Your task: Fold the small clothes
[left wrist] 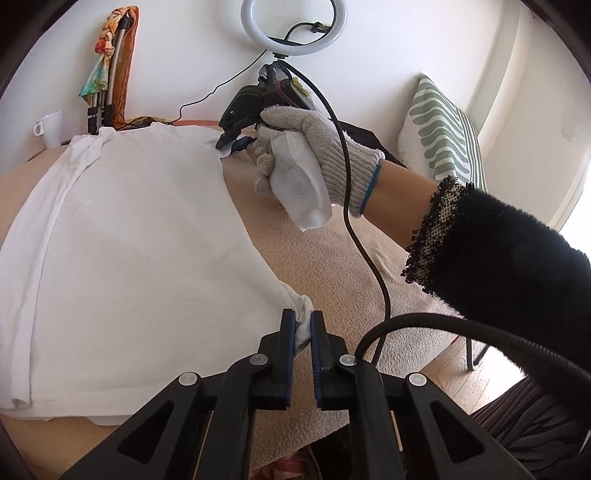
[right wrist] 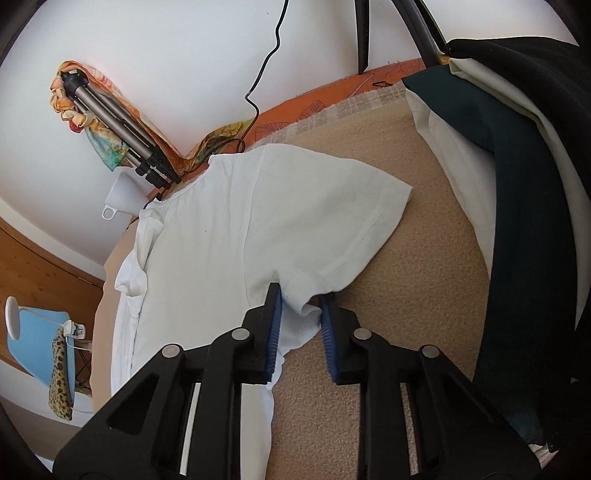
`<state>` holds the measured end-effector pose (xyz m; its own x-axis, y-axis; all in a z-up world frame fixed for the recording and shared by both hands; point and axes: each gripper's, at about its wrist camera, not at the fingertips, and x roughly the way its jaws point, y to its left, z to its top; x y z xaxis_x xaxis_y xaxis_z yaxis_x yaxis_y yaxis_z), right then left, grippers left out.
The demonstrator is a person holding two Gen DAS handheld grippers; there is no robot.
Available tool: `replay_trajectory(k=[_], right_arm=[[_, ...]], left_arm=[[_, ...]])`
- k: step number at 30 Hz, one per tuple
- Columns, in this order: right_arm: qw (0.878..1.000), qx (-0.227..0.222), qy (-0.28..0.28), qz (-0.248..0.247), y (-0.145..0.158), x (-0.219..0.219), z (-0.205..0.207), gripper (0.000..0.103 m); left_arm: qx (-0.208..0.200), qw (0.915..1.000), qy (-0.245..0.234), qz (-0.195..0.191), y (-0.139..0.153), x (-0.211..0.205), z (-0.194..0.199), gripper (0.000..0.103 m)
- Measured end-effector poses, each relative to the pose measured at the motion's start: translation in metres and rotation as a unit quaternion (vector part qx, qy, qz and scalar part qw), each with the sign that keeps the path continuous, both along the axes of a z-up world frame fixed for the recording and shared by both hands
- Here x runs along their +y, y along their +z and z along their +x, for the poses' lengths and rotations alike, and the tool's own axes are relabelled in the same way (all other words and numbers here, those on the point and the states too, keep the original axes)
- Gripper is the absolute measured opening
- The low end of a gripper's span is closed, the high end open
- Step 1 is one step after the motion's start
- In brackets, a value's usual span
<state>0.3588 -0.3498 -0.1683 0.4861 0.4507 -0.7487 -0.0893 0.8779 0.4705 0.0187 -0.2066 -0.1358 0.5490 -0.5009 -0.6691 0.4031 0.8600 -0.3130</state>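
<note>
A small white T-shirt (left wrist: 129, 240) lies spread on a beige towel-covered table (left wrist: 332, 266). My left gripper (left wrist: 303, 325) is shut on the shirt's near corner, cloth bunched between the blue pads. In the left wrist view my right gripper (left wrist: 231, 142), held by a gloved hand (left wrist: 314, 147), touches the shirt's far edge. In the right wrist view the right gripper (right wrist: 301, 306) straddles the shirt (right wrist: 240, 221) at the underarm below the sleeve (right wrist: 351, 210). Its jaws stand partly apart with cloth between them, the right pad not touching.
A stack of folded clothes, dark green and cream (right wrist: 517, 184), lies at the table's right. A white mug (left wrist: 51, 127), a folded tripod (left wrist: 107, 92) and a ring light (left wrist: 293, 26) stand at the back wall. A striped cushion (left wrist: 439, 136) sits at right.
</note>
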Motion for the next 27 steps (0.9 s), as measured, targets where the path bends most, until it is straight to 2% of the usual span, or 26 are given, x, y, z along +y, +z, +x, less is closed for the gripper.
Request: replay_trajectory(k=[2, 11, 20, 27], right_arm=[[1.0, -0.005, -0.002, -0.01, 0.001, 0.004, 0.002, 0.008], [0.998, -0.064, -0.01, -0.018, 0.042, 0.03, 0.004, 0.005], [0.991, -0.093, 0.03, -0.086, 0.062, 0.095, 0.005, 0.005], [0.984, -0.105, 0.072, -0.123, 0.064, 0.152, 0.003, 0.005]], left_arm=[[0.004, 0.9999, 0.005, -0.009, 0.0, 0.003, 0.001, 0.005], [0.008, 0.9983, 0.027, -0.051, 0.005, 0.027, 0.003, 0.005], [0.016, 0.9925, 0.074, -0.095, 0.012, 0.076, -0.002, 0.005], [0.023, 0.987, 0.117, -0.108, 0.008, 0.114, -0.011, 0.005]])
